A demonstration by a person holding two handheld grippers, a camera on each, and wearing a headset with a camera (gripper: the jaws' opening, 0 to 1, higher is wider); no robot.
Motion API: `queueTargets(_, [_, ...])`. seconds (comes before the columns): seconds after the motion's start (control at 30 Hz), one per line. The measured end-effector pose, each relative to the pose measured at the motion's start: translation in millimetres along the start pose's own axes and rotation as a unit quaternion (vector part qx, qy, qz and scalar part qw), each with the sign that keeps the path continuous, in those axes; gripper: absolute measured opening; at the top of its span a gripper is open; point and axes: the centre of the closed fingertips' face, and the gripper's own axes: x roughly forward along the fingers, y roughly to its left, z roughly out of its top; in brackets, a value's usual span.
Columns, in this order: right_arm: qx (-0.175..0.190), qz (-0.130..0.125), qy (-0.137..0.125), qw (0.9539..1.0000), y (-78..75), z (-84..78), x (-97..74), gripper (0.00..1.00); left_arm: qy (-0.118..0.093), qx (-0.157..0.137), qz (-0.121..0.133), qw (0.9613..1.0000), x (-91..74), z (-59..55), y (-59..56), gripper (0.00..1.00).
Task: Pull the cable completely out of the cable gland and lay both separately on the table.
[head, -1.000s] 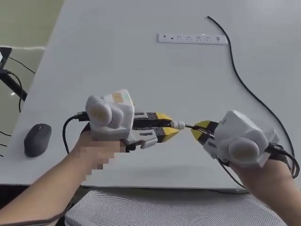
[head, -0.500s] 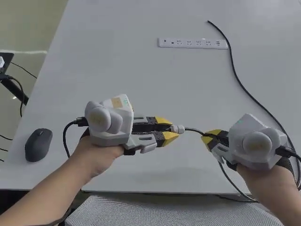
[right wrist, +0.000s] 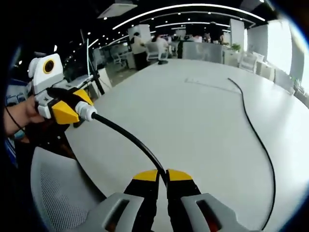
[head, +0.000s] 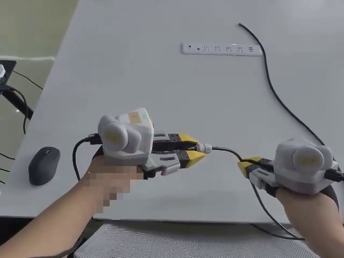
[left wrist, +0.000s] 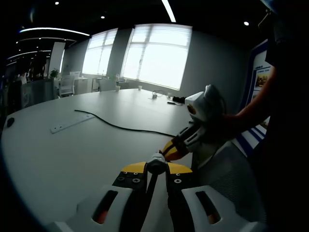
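The white table [head: 161, 80] stretches far ahead, with a power strip [head: 221, 49] at its far side, a loose black cord [head: 279, 97] down the right and a mouse [head: 43, 165] at the near left edge. Above the near edge, the left gripper [head: 194, 150] is clamped narrow on the cable gland [head: 203, 147]. To its right, the right gripper [head: 248, 165] is pinched tight on the black cable [head: 228, 152], which sags in a short arc between them and is not yet out of the gland. To pull well, I judge the right gripper should draw straight along the gland's axis while the left braces, avoiding a sideways bend at the mouth. The left jaws hide how much cable remains inside. A dark line trailing below the right gripper may be the cable's tail or a lead; I cannot tell.
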Motion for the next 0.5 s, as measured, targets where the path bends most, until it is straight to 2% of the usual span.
queueTargets(0.4, [-0.027, -0.004, -0.002, 0.9996, -0.8, 0.7, -0.5, 0.01, -0.002, -0.003, 0.001, 1.0, 1.9, 1.6, 1.2, 0.15])
queueTargets(0.5, [-0.051, -0.008, 0.0, 0.9987, -2.0, 2.2, -2.6, 0.01, -0.002, -0.003, 0.002, 1.0, 2.3, 1.7, 1.3, 0.15])
